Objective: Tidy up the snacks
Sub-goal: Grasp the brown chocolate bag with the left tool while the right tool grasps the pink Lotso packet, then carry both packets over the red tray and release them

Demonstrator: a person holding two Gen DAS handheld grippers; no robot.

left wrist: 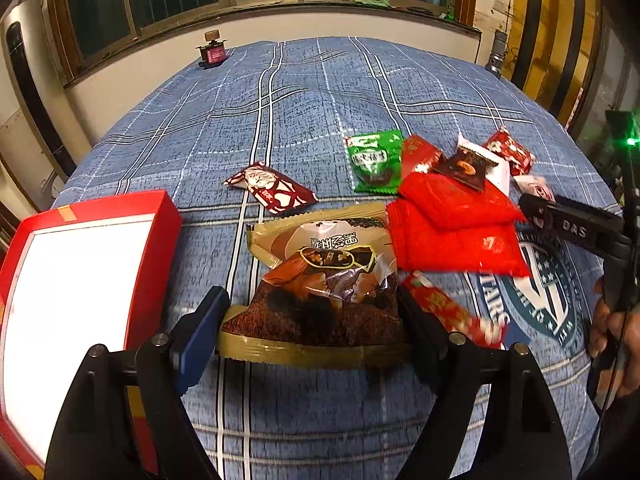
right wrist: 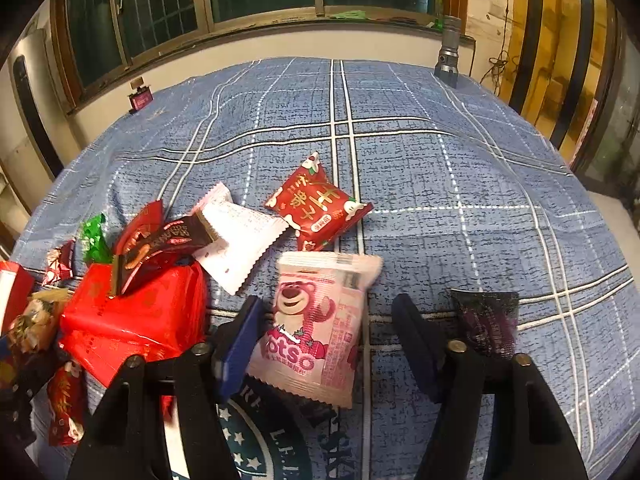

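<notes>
- Left wrist view, far left: a red cardboard box with a white inside (left wrist: 80,280) is seen lying open on the blue plaid cloth (left wrist: 320,92), just beside the left gripper (left wrist: 312,320).
- Beyond the box, a dark red wrapper with a white cartoon figure (left wrist: 272,188) is seen lying flat and alone.
- At centre, the gold and brown foil snack packet (left wrist: 320,284) is seen between the left gripper's fingers, which are spread apart at the packet's two sides; whether they press on it cannot be told.
- To the right, a green sachet (left wrist: 374,160) is seen beside two stacked bright red packets (left wrist: 452,224), with a dark brown chocolate wrapper (left wrist: 464,168) resting on the pile.
- Right wrist view, left side: the same red pile is seen, with a white crimped-edge wrapper (right wrist: 240,236) beside it.
- At centre, a pink bear-printed pouch (right wrist: 316,328) is seen between the open fingers of the right gripper (right wrist: 328,340), touching the left one and clear of the right one.
- Beyond it, a red pillow pack with gold characters (right wrist: 320,208) is seen lying flat.
- At right, a dark purple sachet (right wrist: 488,320) is seen just outside the right finger.
</notes>
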